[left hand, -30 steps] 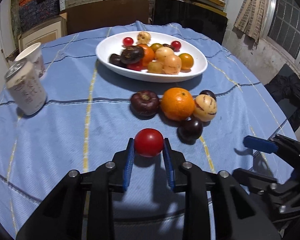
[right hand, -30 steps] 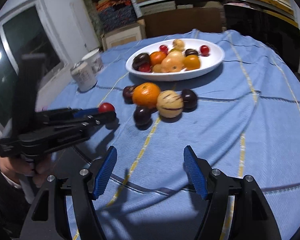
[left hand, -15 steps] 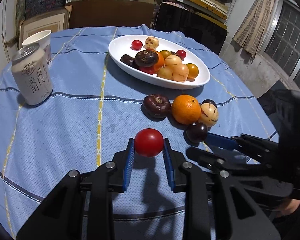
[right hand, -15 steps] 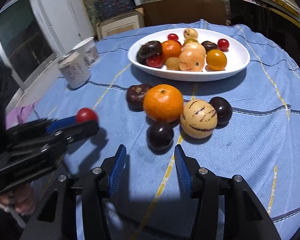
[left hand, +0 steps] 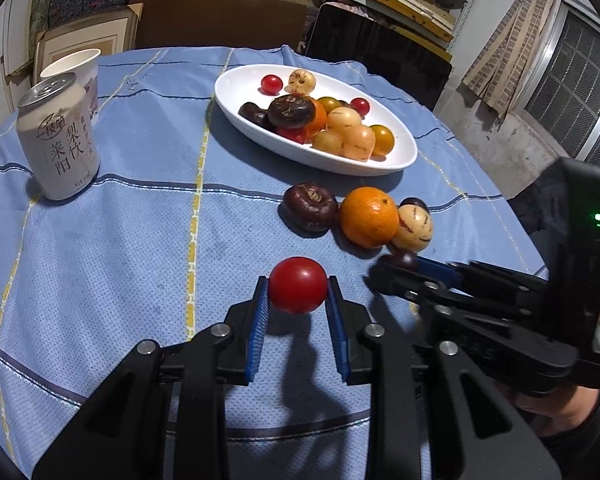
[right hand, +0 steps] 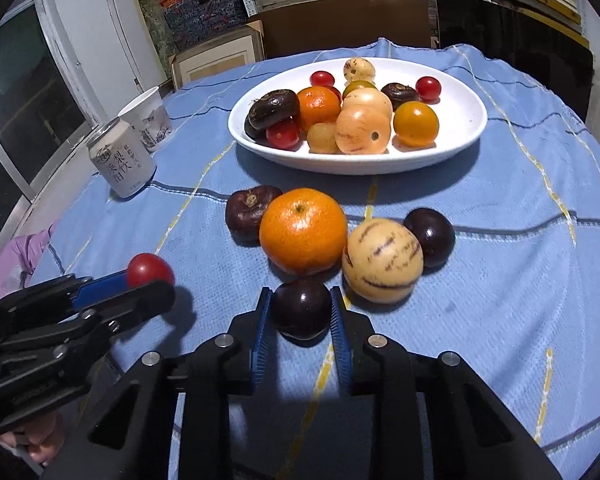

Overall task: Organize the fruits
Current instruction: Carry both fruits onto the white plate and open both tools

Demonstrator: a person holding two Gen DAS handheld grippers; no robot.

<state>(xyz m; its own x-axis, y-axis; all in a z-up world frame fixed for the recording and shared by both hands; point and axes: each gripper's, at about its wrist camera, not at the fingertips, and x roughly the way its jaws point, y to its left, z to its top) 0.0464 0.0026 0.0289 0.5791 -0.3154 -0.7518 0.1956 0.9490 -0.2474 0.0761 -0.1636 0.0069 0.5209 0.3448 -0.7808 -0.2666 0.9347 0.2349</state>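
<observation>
On blue-clothed table [right hand: 500, 320]: left tool [left hand: 298, 300] holding red tomato [left hand: 298, 285]; right tool [right hand: 302, 316] clamped round dark plum [right hand: 301, 308]. Risk: lifting plum nudges touching orange [right hand: 303, 231], striped melon [right hand: 382, 261] rolling.

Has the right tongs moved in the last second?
Yes. The right tongs advanced toward the orange and closed around the dark plum on the tablecloth.

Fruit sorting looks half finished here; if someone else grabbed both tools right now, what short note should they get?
Left tool: shut on the red tomato, held above the cloth.
Right tool: closed around the dark plum, which looks still on the cloth.
Done: many fruits already in the white dish.
Left: orange, striped melon, dark wrinkled fruit and second plum lie on the cloth before the dish.
</observation>
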